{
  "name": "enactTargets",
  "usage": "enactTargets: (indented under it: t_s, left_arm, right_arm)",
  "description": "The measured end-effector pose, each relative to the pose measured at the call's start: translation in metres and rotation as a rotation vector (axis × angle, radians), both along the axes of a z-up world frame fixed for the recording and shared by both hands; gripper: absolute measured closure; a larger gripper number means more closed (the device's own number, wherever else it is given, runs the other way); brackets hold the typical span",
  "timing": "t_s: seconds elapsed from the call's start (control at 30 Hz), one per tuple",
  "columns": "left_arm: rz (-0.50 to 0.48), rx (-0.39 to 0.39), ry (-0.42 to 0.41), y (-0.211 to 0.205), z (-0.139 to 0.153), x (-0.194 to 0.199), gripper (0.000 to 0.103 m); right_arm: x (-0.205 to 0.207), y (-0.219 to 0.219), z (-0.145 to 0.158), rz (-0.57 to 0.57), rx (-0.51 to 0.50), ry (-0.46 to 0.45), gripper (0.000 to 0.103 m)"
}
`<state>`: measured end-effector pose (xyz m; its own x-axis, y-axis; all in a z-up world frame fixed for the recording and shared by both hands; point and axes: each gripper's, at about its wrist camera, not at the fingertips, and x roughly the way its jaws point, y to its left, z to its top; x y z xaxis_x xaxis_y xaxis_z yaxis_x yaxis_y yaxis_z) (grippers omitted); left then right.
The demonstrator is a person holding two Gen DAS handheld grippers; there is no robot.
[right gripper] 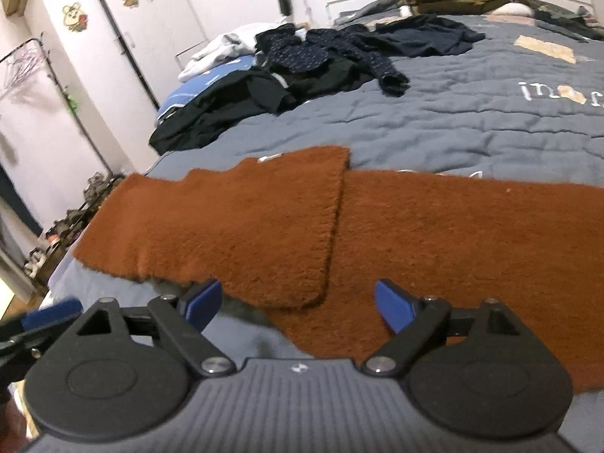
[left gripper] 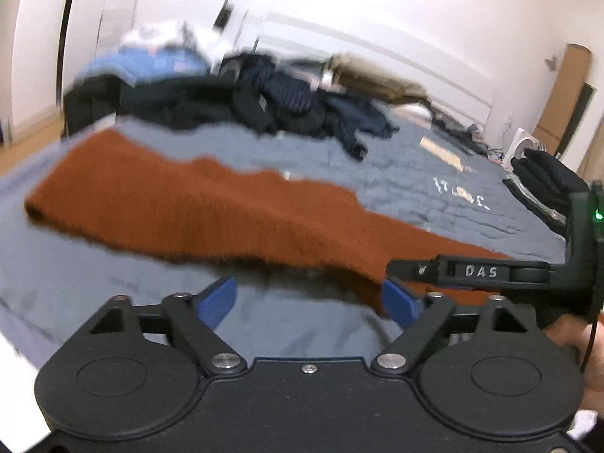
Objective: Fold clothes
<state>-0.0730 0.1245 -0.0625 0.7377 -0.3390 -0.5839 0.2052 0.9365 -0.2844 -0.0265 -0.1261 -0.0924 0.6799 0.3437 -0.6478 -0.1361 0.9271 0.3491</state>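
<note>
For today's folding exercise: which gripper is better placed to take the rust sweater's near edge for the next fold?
Right. The right gripper is open, directly over the rust sweater; the left gripper, also open, sits mostly over bare quilt.

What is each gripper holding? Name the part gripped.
Nothing. The left gripper and right gripper are both open over the near edge of the rust sweater.

A rust-brown fuzzy sweater point(right gripper: 377, 241) lies flat along the bed's near edge, one sleeve folded across its body. More dark clothes point(right gripper: 302, 64) sit heaped toward the far left corner.
</note>
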Motion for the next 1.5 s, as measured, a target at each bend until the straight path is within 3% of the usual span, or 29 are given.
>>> enactTargets:
  t_s: [0.13, 0.23, 0.37, 0.53, 0.67, 0.77, 0.93, 1.07, 1.2, 1.4, 1.5]
  left_arm:
    - [-0.009, 0.021, 0.015, -0.002, -0.002, 0.0, 0.029]
    - [0.003, 0.034, 0.008, -0.005, -0.003, -0.003, 0.025]
    - [-0.013, 0.09, -0.07, -0.011, 0.002, -0.01, 0.015]
    - [0.018, 0.136, -0.109, -0.01, 0.01, -0.011, 0.0]
    - [0.067, 0.216, -0.132, -0.013, 0.016, -0.01, 0.0]
    - [0.07, 0.221, -0.15, -0.013, 0.019, -0.009, 0.0]
    - [0.056, 0.251, -0.268, -0.014, 0.024, -0.018, 0.0]
    - [0.038, 0.203, -0.202, -0.011, 0.024, -0.01, 0.0]
    - [0.048, 0.188, -0.192, -0.009, 0.023, -0.01, 0.0]
    - [0.052, 0.173, -0.199, -0.007, 0.022, -0.01, 0.0]
    - [0.057, 0.137, -0.181, -0.005, 0.021, -0.009, 0.0]
  right_arm:
    - [-0.001, -0.003, 0.001, -0.03, 0.002, 0.006, 0.014]
    - [0.0, -0.003, 0.003, -0.025, -0.007, 0.013, 0.014]
    - [0.0, -0.002, 0.008, -0.019, -0.032, 0.006, 0.014]
    - [0.0, 0.0, 0.015, -0.03, -0.061, 0.001, 0.013]
    - [0.0, -0.005, 0.02, -0.053, -0.07, -0.021, 0.01]
    - [0.0, -0.009, 0.022, -0.046, -0.055, -0.032, 0.005]
    - [0.001, -0.017, 0.026, -0.034, -0.031, -0.051, 0.006]
    - [0.001, -0.021, 0.028, -0.023, -0.025, -0.075, 0.008]
    - [0.002, -0.015, 0.028, 0.004, -0.034, -0.085, 0.008]
    - [0.013, -0.021, 0.011, 0.035, 0.102, 0.004, 0.011]
    - [0.018, -0.024, 0.0, 0.028, 0.149, 0.056, 0.016]
